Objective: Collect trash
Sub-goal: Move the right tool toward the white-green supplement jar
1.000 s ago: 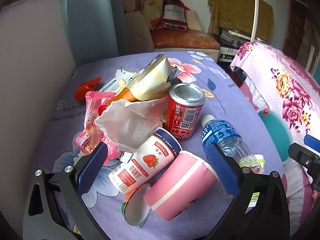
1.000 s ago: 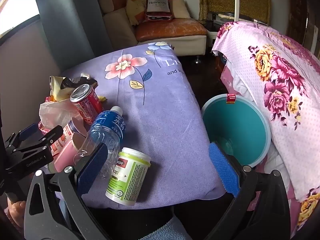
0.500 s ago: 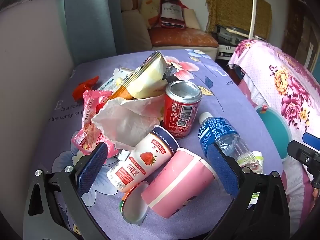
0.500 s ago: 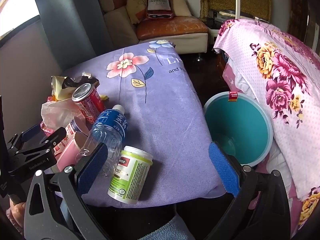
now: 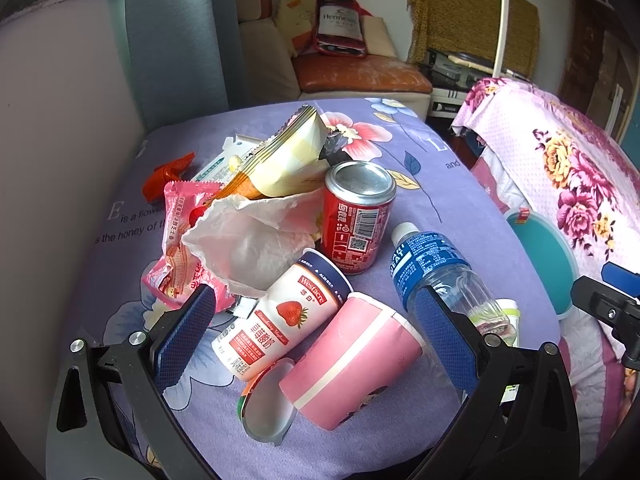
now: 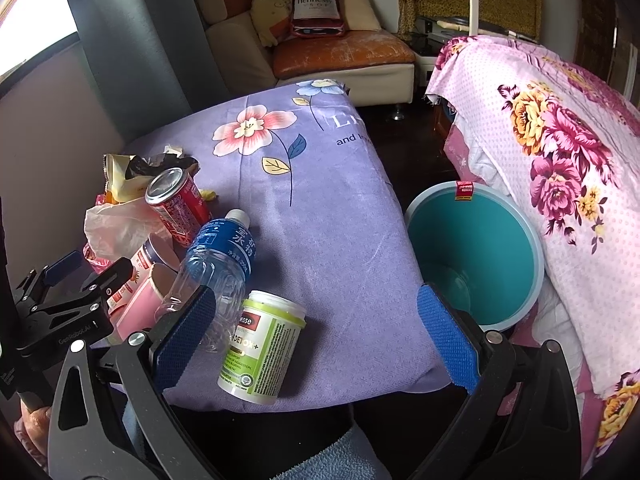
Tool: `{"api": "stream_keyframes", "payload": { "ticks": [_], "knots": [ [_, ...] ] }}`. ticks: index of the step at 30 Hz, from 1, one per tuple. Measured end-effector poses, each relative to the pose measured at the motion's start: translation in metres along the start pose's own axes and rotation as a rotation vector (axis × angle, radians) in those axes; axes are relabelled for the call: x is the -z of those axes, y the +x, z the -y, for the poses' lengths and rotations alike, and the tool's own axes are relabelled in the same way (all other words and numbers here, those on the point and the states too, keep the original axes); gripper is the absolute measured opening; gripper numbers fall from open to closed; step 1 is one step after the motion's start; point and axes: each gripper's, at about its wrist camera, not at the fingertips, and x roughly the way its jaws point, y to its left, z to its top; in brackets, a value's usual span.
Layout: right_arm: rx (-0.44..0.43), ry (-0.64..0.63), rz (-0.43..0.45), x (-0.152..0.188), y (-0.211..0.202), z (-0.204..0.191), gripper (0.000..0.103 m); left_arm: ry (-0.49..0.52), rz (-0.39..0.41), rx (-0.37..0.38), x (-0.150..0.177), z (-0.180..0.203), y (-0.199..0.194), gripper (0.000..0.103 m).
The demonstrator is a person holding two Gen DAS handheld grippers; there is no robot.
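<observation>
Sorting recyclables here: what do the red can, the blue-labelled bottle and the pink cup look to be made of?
Red can: probably aluminium, with a dull silver metal top and a glossy printed wall.
Blue-labelled bottle: clear thin plastic, see-through and ribbed, with a white cap.
Pink cup: likely coated paper, matte, with a rolled rim; it could be plastic.

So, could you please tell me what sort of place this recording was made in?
Most likely a home living room: a sofa with cushions stands behind the cloth-covered table, a floral bedsheet is draped at the right, and a teal bin waits beside the table.
</observation>
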Motion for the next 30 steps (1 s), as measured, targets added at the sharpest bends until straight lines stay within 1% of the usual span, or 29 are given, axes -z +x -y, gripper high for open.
{"api": "stream_keyframes", "payload": {
  "ticks": [13, 21, 27, 30],
  "knots": [
    [-0.011, -0.001, -0.024, 0.001, 0.002, -0.002, 0.097, 0.018, -0.023, 0.028, 0.003, -0.001, 0.0, 0.1],
    [-0.038, 0.016, -0.066, 0.002, 0.01, -0.002, 0.097, 0.036, -0.043, 0.044, 0.005, -0.001, 0.005, 0.1],
    [-0.08, 0.041, -0.104, 0.005, 0.015, 0.001, 0.097, 0.054, -0.082, 0.067, 0.007, -0.006, 0.013, 0.1],
    [-0.08, 0.044, -0.128, 0.007, 0.022, 0.0, 0.096, 0.065, -0.104, 0.065, 0.01, -0.012, 0.017, 0.1]
  ]
}}
